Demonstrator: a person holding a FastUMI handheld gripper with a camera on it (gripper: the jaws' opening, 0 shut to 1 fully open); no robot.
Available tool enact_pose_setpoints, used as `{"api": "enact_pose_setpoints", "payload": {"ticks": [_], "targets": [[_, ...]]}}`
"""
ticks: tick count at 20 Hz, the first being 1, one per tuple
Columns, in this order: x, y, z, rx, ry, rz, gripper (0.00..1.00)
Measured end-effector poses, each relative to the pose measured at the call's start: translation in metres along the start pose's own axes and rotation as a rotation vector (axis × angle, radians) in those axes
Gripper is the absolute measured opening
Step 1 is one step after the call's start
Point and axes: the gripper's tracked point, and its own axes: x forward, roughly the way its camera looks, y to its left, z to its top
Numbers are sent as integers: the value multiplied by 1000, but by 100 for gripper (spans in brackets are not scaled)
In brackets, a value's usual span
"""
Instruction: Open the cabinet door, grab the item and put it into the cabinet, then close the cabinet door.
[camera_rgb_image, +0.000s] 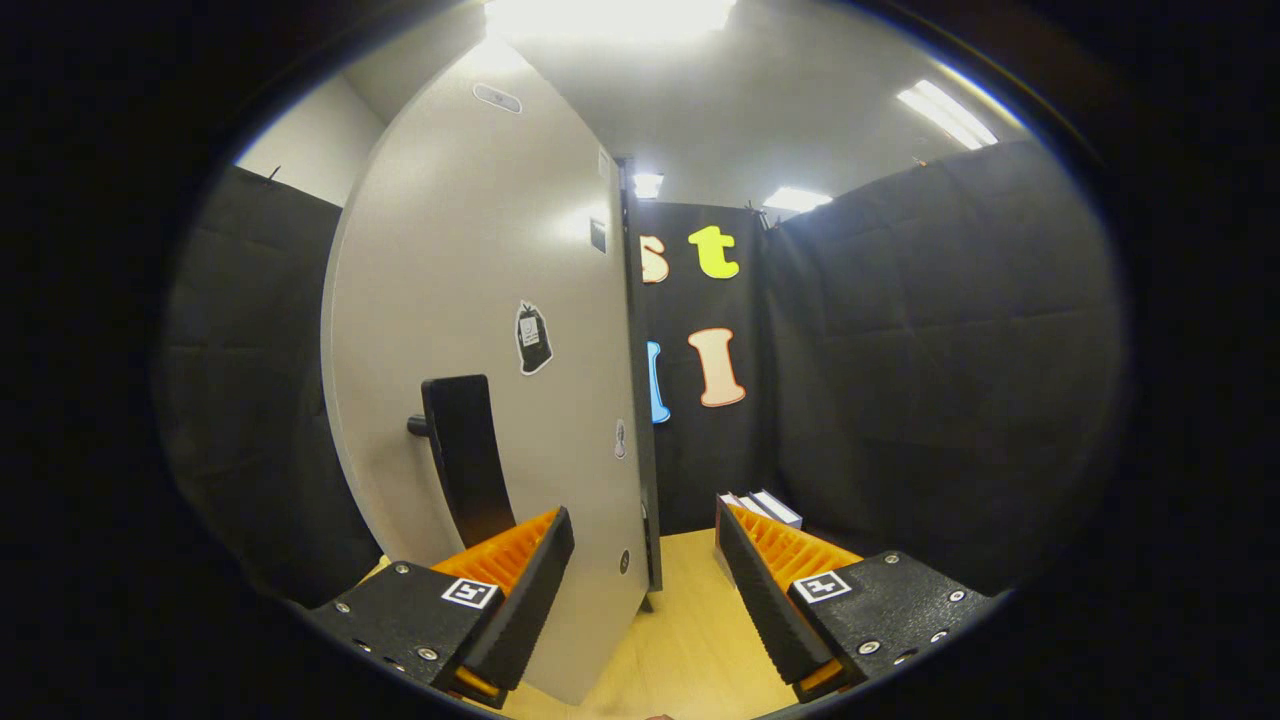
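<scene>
Now, gripper (645, 575): fingers spread wide, grasping nothing.
Cabinet door (480, 330): swung ajar, its free edge standing between the fingers.
Handle (465, 455): dark, just beyond the left finger.
Item (765, 508): pale box on the wooden tabletop (690, 640), beyond the right finger.

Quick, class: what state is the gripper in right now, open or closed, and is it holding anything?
Gripper: open, holding nothing; the cabinet door's free edge stands between its fingers, neither pressing on it.

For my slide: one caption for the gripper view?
Open gripper straddles the edge of the cabinet door, its handle just ahead.
</scene>
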Motion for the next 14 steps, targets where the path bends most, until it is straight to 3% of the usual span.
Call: {"api": "enact_pose_setpoints", "payload": {"ticks": [14], "targets": [[47, 95, -2, 38, 32, 150, 92]]}}
